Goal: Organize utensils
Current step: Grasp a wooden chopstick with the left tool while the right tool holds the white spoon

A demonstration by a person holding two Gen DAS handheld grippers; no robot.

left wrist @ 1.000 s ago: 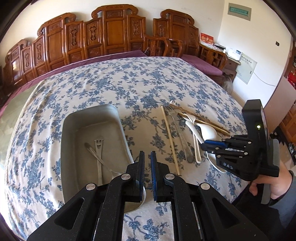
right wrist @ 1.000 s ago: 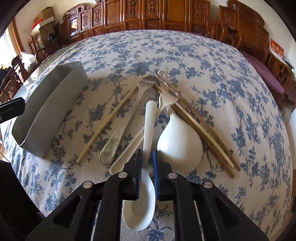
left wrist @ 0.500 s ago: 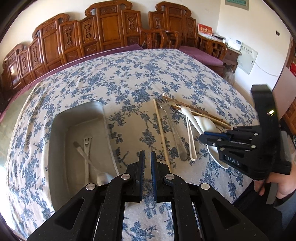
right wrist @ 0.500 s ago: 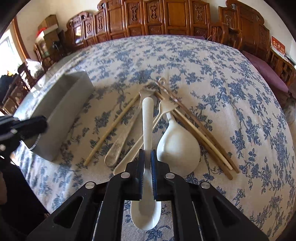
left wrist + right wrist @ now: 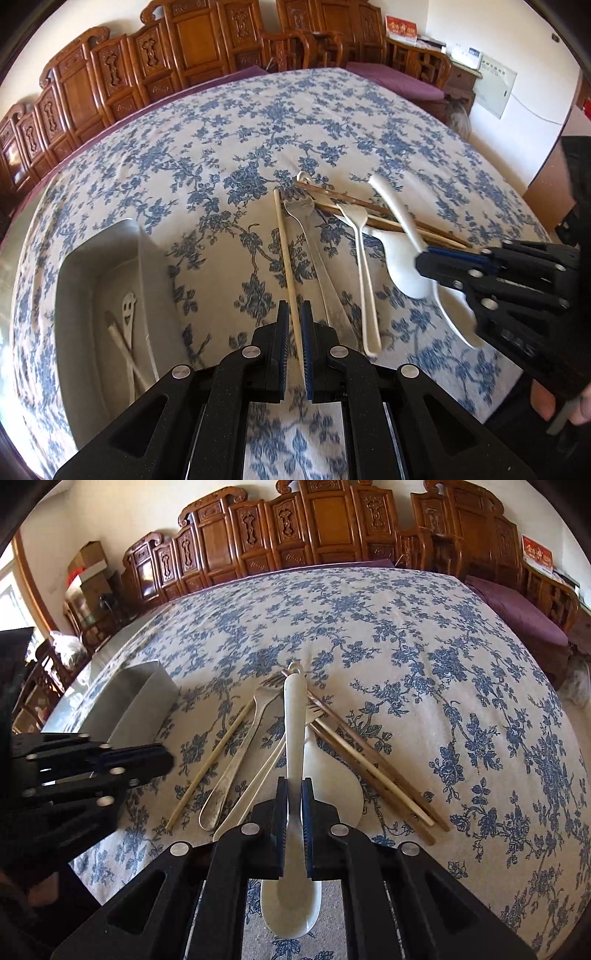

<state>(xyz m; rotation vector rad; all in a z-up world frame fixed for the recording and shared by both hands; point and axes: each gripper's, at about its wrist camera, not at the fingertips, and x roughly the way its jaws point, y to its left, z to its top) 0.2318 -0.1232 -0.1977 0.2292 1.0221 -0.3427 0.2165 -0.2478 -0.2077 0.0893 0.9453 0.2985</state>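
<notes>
The right tool is pinched on the handle of a white ceramic spoon, gripping it near the bowl end; the bowl hangs below the fingers toward the camera and the handle points away over the pile, lifted clear of the cloth; from the left wrist view the same spoon shows slanted in the air above the other utensils, somewhat blurred. The left tool has its fingers close together with only a narrow gap; a pale chopstick on the cloth runs into that gap in the picture, but whether the pads touch it cannot be told. The rest of the pile lies on the bench under a blue-flowered cloth: a metal fork, a white plastic fork, a broad white ladle and dark brown chopsticks crossing beneath. A metal tray sits to the left, holding a smiley-faced utensil crossed with another piece. Pale lettering on the right tool's body is too blurred to read.
</notes>
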